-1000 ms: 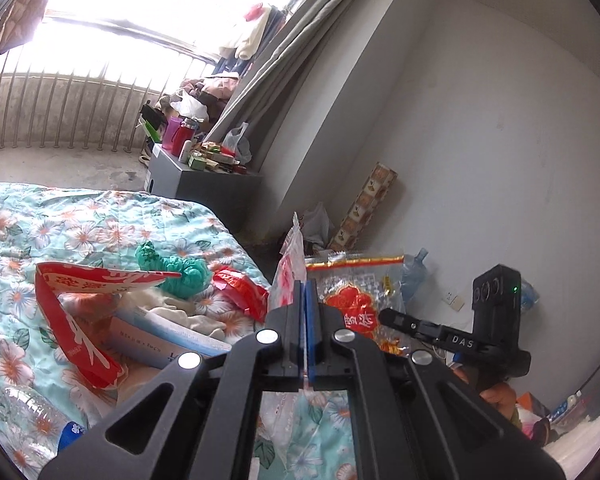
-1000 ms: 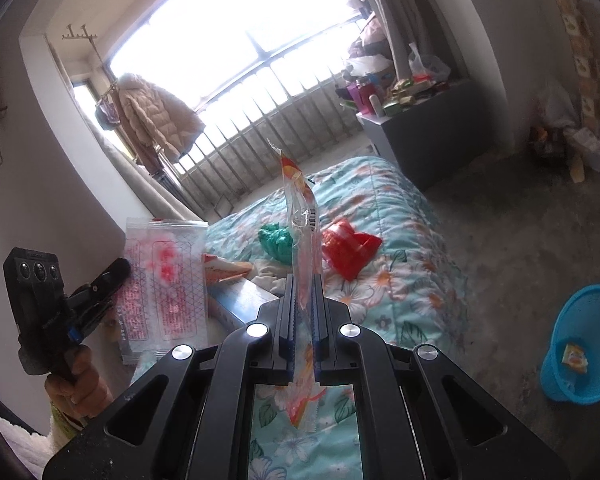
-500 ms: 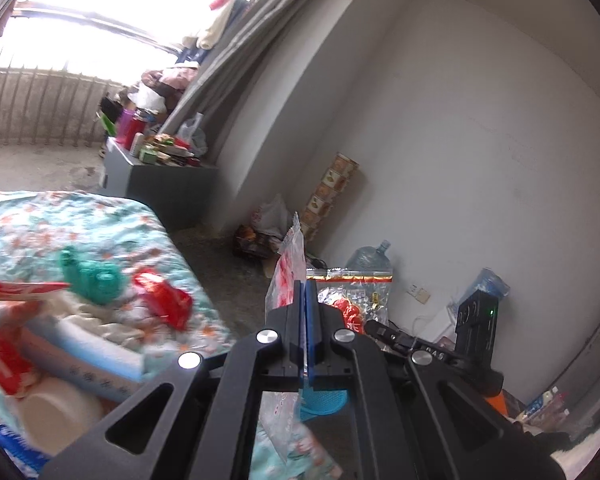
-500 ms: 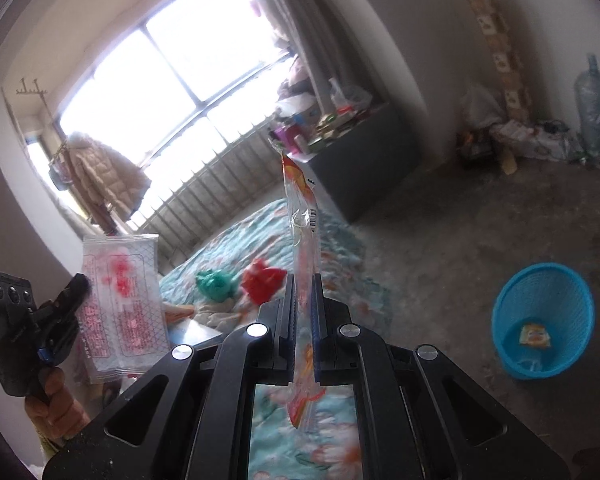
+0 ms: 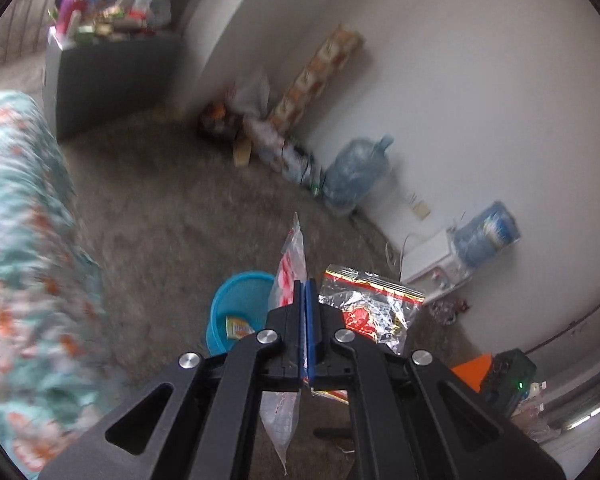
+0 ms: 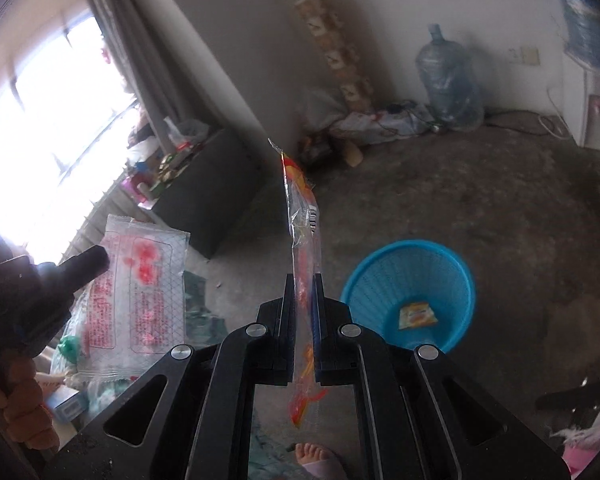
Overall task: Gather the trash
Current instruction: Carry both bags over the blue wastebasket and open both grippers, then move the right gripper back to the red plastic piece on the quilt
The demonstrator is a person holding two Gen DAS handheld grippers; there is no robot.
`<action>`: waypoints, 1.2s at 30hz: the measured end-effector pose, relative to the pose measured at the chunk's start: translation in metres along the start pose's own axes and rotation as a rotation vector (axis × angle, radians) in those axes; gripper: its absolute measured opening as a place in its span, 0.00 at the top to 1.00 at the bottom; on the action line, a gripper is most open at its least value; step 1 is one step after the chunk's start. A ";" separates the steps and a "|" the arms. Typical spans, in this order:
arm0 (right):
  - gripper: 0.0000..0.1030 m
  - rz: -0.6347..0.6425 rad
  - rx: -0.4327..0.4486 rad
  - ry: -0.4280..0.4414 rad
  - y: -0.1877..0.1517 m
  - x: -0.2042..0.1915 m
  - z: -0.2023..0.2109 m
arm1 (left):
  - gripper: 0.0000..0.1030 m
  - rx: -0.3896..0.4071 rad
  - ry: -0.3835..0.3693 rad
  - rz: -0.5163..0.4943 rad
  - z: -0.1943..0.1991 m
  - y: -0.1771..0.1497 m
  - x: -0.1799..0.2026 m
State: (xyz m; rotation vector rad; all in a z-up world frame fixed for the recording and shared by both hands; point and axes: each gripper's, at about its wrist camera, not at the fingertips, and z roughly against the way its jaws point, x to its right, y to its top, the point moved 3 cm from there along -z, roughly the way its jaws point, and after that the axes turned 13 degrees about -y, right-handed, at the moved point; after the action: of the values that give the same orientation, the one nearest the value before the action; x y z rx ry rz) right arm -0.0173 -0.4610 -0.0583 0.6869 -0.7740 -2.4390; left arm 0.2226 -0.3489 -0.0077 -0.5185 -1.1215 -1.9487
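Observation:
My left gripper [image 5: 305,285] is shut on a clear plastic wrapper with red print [image 5: 289,264], which stands edge-on above the jaws and hangs below them. The same wrapper [image 6: 140,280] shows flat at the left of the right wrist view. My right gripper [image 6: 303,278] is shut on a clear wrapper with red and orange print [image 6: 302,216], seen from the left wrist as a crinkled bag [image 5: 370,312]. A blue mesh waste basket [image 6: 410,276] stands on the floor just right of the right gripper, and low and left of the left gripper [image 5: 236,308]. A small yellow packet [image 6: 418,314] lies inside it.
The flowered bed [image 5: 24,240] fills the left. A grey cabinet [image 5: 108,76] piled with clutter stands by the curtain. Along the wall are a patterned tall box [image 6: 336,48], bags, two water jugs [image 6: 448,80] and a dispenser. A bare foot [image 6: 314,456] is below.
Both grippers have swung away from the bed toward the floor and tipped downward, each keeping its wrapper. The blue basket has come into the left wrist view and grown nearer in the right.

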 end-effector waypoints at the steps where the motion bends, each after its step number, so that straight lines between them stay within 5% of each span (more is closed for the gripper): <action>1: 0.95 -0.017 -0.014 -0.026 -0.002 0.008 -0.011 | 1.00 -0.037 0.013 0.006 -0.027 0.001 -0.003; 8: 0.91 -0.128 -0.149 -0.124 -0.008 0.048 -0.106 | 0.99 -0.252 0.114 -0.023 -0.174 -0.013 -0.024; 9: 0.85 -0.135 -0.171 -0.132 -0.010 0.051 -0.120 | 0.97 -0.286 0.131 -0.021 -0.191 -0.014 -0.029; 12: 0.48 -0.172 -0.251 -0.155 -0.020 0.071 -0.171 | 0.80 -0.359 0.184 -0.004 -0.228 -0.021 -0.047; 15: 0.48 -0.200 -0.311 -0.214 -0.030 0.084 -0.192 | 0.71 -0.346 0.204 0.011 -0.228 -0.023 -0.054; 25: 0.48 -0.232 -0.239 -0.131 -0.026 0.066 -0.150 | 0.53 -0.231 0.205 -0.079 -0.156 0.002 -0.015; 31: 0.40 -0.160 -0.146 0.026 0.007 0.021 -0.095 | 0.42 -0.024 0.224 -0.184 -0.039 0.014 0.037; 36: 0.38 -0.046 -0.150 0.172 0.018 -0.036 -0.054 | 0.36 0.180 0.216 -0.200 0.086 -0.003 0.059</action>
State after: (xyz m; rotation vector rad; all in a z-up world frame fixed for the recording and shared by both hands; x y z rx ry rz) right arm 0.0467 -0.4740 -0.0740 0.8504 -0.5084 -2.4108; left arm 0.1819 -0.3011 0.0752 -0.0990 -1.2313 -1.9923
